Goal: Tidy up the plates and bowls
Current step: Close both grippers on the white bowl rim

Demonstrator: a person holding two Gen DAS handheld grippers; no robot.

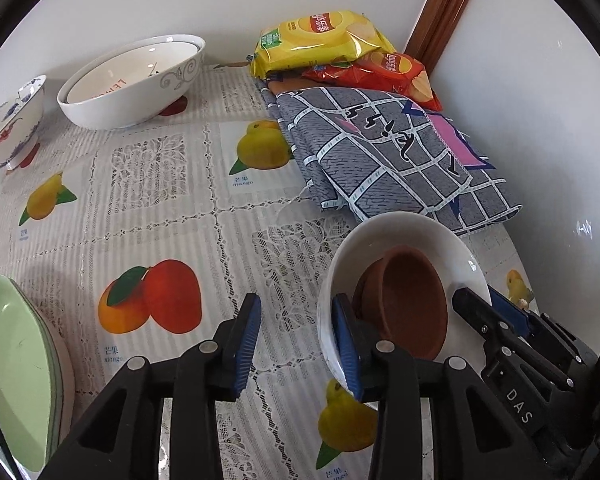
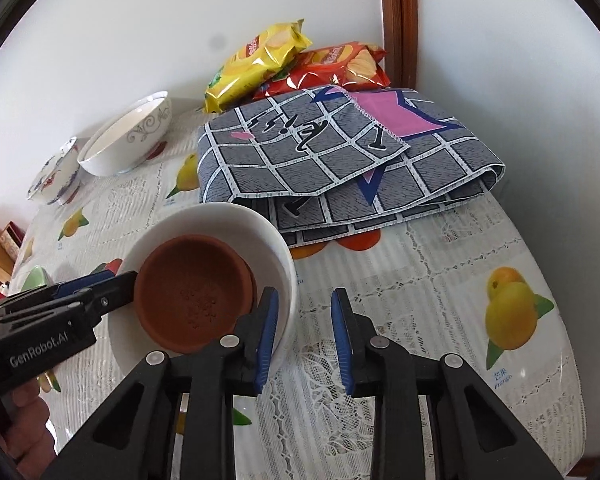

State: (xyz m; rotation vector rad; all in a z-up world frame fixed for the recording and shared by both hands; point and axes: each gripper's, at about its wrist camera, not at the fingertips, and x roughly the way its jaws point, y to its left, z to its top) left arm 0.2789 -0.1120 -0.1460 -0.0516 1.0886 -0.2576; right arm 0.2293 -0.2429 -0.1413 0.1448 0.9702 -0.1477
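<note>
Nesting: terracotta dish (image 2: 194, 292) sits inside white bowl (image 2: 278, 248), saving bench (image 2: 440, 264) room.
Left gripper (image 1: 296, 344): jaws partly open, gripping nothing, bowl rim beside one pad.
Right gripper (image 2: 305, 338): jaws partly open, straddling the rim, no clamp evident.

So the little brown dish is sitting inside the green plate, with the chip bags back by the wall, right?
Not quite. The brown dish sits inside a white bowl, not the green plate, which lies apart at the table's other side. The right wrist view shows it best. The chip bags are indeed by the wall.
</note>
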